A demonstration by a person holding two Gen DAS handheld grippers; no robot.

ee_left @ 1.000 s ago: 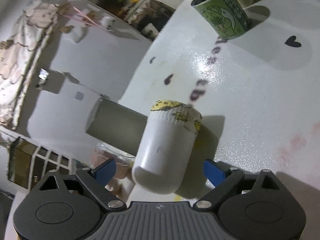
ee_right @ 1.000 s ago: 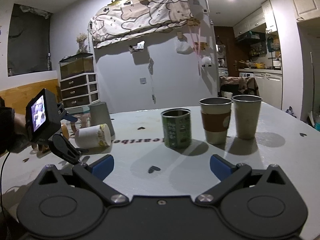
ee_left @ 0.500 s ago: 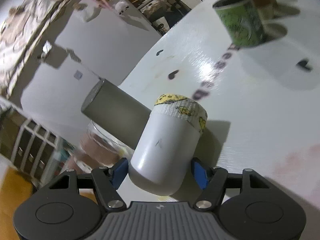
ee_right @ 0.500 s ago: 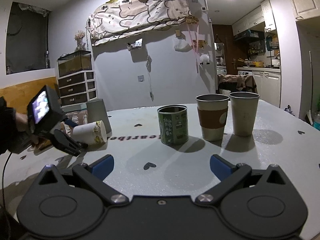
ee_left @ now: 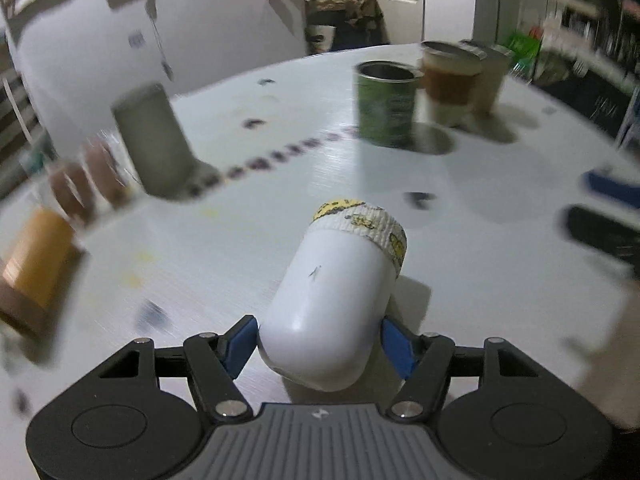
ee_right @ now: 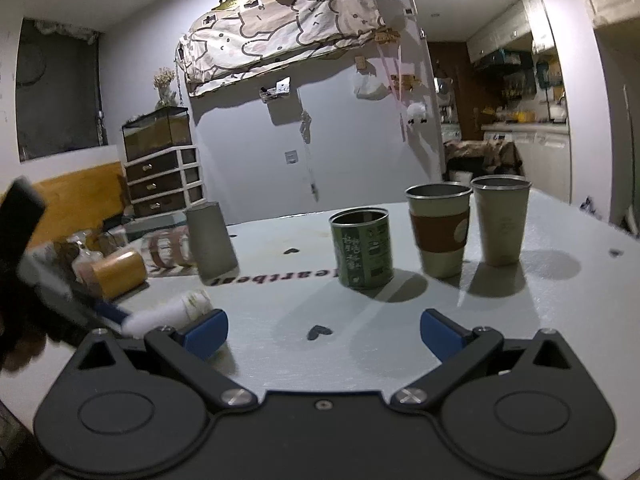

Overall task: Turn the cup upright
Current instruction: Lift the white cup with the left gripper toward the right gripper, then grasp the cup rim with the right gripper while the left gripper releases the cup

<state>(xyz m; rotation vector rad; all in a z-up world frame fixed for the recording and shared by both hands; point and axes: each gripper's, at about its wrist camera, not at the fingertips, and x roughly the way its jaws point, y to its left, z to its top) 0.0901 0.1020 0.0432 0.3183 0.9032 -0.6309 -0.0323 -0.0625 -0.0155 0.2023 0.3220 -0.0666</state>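
Observation:
A white cup point(ee_left: 336, 300) with a yellow-patterned band at its rim lies on its side, rim pointing away from me, tilted slightly up. My left gripper point(ee_left: 316, 344) is shut on the cup's closed base end, blue pads on both sides. In the right wrist view the cup point(ee_right: 168, 314) shows blurred at lower left, held by the left gripper point(ee_right: 108, 312). My right gripper point(ee_right: 324, 330) is open and empty above the white table point(ee_right: 520, 320).
A grey cup stands upside down point(ee_left: 154, 140) point(ee_right: 210, 242) at the left. A green can point(ee_right: 362, 252), a sleeved cup point(ee_right: 440, 228) and a grey cup point(ee_right: 502, 218) stand upright in a row. A wooden cylinder point(ee_right: 116, 272) lies at the table's left edge.
My left gripper closed on the white cup, then swung with it toward the near middle of the table. The right gripper stayed still and open.

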